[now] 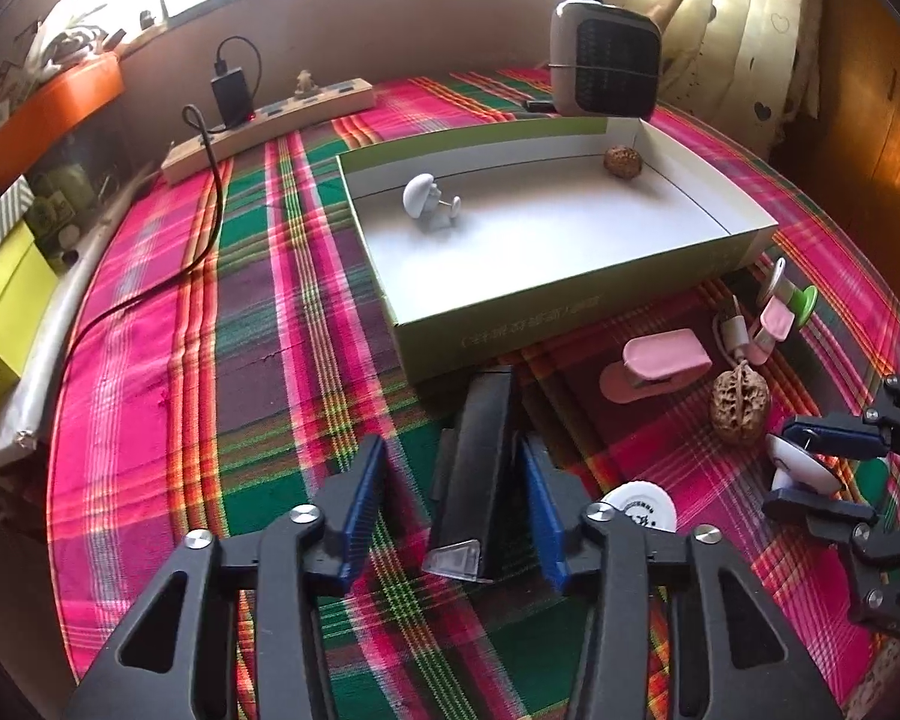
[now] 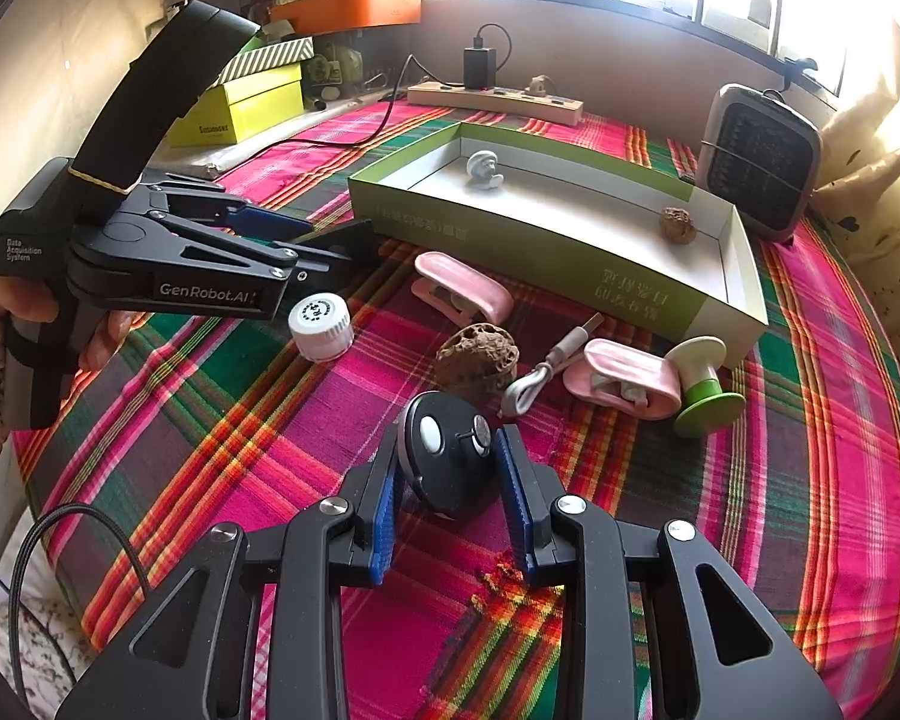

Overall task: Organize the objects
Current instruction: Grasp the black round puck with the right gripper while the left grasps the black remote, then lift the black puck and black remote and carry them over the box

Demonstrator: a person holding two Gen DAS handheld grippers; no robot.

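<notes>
Only the right wrist view shows the right tool [image 2: 453,474] pinching a black disc [image 2: 444,456].

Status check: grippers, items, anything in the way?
Left gripper around black stapler, grip unconfirmed. Right gripper shut on black hook. Box holds two items; path clear.

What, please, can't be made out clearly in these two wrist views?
- Lettering on the green box: both views, too small and blurred to read.
- Far end of the white cable: right wrist view, hidden inside the pink clip.
- Right gripper: left wrist view, mostly cut off by the right edge.
</notes>
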